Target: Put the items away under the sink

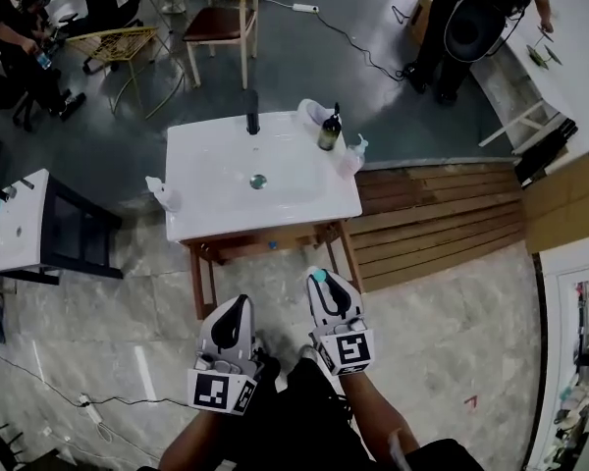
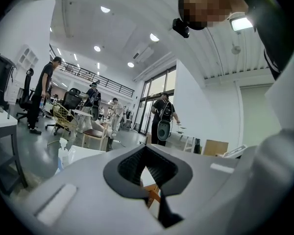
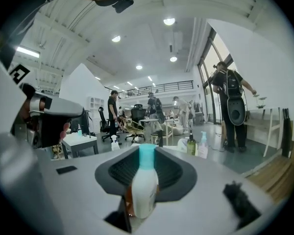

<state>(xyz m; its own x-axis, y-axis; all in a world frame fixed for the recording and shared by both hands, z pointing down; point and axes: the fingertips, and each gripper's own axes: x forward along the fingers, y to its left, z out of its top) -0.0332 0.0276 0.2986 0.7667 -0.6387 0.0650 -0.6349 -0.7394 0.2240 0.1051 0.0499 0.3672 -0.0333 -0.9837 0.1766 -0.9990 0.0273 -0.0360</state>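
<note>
A white sink vanity (image 1: 211,189) on wooden legs stands in front of me, with an open wooden shelf (image 1: 265,244) under it. On its top are a dark pump bottle (image 1: 329,130), a pink bottle (image 1: 353,155) and a clear spray bottle (image 1: 164,195). My right gripper (image 1: 319,277) is shut on a white bottle with a teal cap (image 3: 145,190), held upright just short of the vanity's front edge. My left gripper (image 1: 240,301) hangs lower and to the left, its tips together and nothing between them (image 2: 146,148).
A raised wooden plank platform (image 1: 442,224) lies to the right of the vanity. A second white washstand (image 1: 10,229) stands at the left. A wooden chair (image 1: 221,27), a yellow wire chair and several people are beyond the sink. A cable runs across the floor.
</note>
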